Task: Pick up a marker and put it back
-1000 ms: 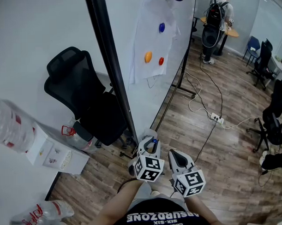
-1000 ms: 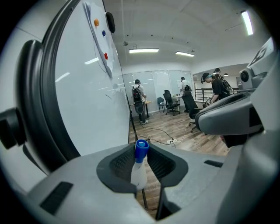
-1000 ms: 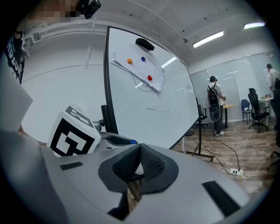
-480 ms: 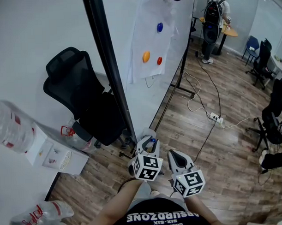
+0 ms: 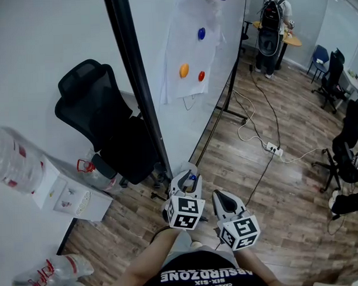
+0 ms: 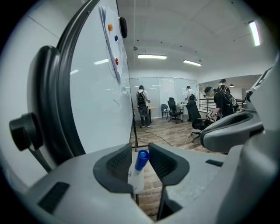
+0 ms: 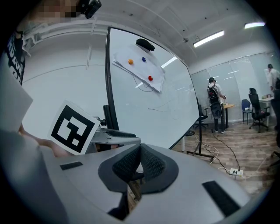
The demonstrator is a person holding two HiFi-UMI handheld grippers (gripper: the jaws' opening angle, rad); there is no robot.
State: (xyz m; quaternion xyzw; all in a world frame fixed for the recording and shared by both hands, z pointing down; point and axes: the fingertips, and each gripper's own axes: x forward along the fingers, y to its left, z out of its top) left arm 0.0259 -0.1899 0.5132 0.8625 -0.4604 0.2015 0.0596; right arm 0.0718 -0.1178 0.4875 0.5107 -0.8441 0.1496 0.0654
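Observation:
A white marker with a blue cap stands between the jaws of my left gripper. Those jaws are opening; the cap has a thin gap beside it and the pads do not press on it. In the head view the left gripper is at the lower edge of the whiteboard, with the marker's blue cap showing at its tip. My right gripper hangs just to the right of it. Seen along its own jaws, the right gripper is shut with its pads together and nothing between them.
The whiteboard's black frame post runs up from the grippers. A black office chair stands left of it, with water bottles further left. A paper sheet with magnets hangs on the board. A power strip and cables lie on the wood floor; a person stands far back.
Both grippers have shifted very slightly left and up along the board's lower edge. The marker stays between the left jaws.

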